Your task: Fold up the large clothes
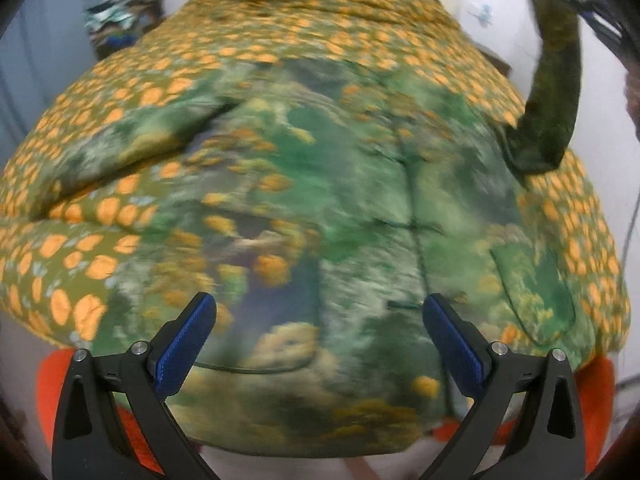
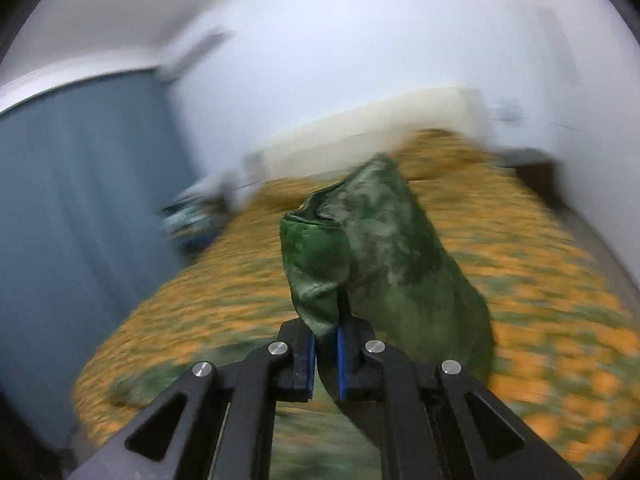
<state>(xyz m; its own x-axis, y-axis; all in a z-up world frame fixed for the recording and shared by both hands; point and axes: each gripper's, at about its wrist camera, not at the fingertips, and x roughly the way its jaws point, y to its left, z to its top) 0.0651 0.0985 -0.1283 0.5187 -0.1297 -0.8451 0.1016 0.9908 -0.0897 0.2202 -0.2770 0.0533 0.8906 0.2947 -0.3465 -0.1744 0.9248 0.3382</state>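
Your left tool (image 1: 320, 344) hangs released, its blue pads wide apart above the hem of the green printed jacket (image 1: 320, 208), which lies spread on the bed (image 1: 280, 28) with its orange-flowered cover. Your right tool (image 2: 326, 354) is clenched on the jacket's sleeve (image 2: 368, 240), lifted above the bed.
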